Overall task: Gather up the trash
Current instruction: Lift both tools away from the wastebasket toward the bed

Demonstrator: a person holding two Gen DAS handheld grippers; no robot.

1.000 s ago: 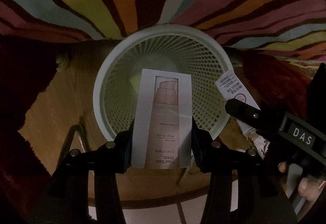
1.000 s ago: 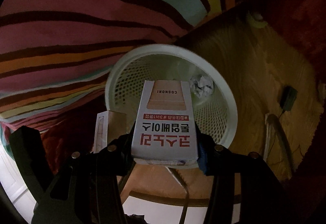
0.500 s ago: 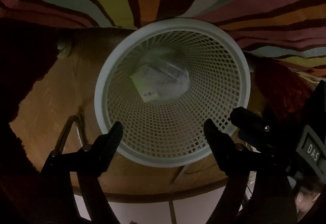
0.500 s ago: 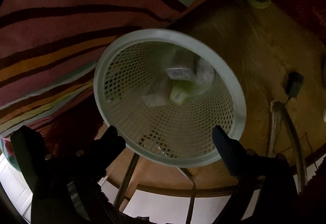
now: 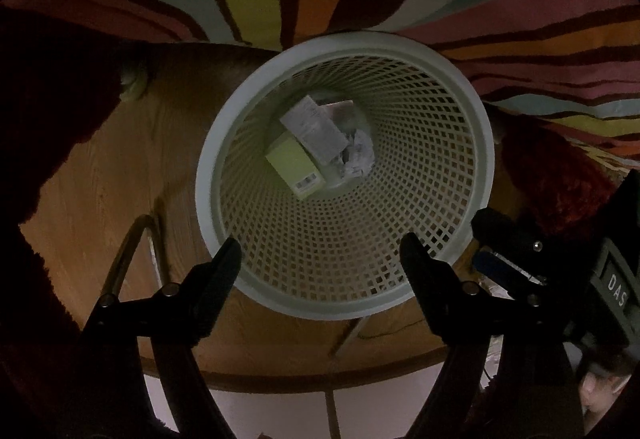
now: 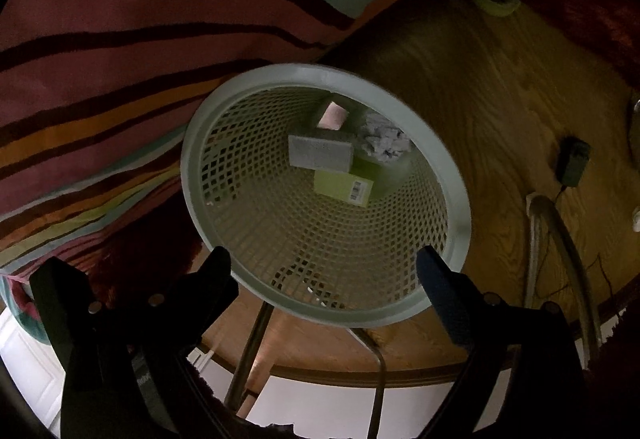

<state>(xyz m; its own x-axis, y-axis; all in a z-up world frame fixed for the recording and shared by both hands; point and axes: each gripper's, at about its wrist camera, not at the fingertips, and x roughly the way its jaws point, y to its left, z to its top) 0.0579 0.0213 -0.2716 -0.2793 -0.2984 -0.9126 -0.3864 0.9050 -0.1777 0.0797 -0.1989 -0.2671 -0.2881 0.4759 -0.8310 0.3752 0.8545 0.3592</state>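
Hovering over the basket (image 5: 472, 111), both hand-held grippers gape empty.

Both wrist cameras look steeply down past their spread jaws, close above the same mesh wastebasket (image 5: 476, 143) (image 6: 188, 175), centred just beyond the jaw tips.

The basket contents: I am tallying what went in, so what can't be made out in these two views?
- Basket floor, both views: hidden under the grey box, the green box and the crumpled paper.
- Pinkish box, right wrist view: mostly hidden behind the grey box.
- Printing on the boxes, both views: too small and dim to read.
- Barcode on the green box: too small to read.
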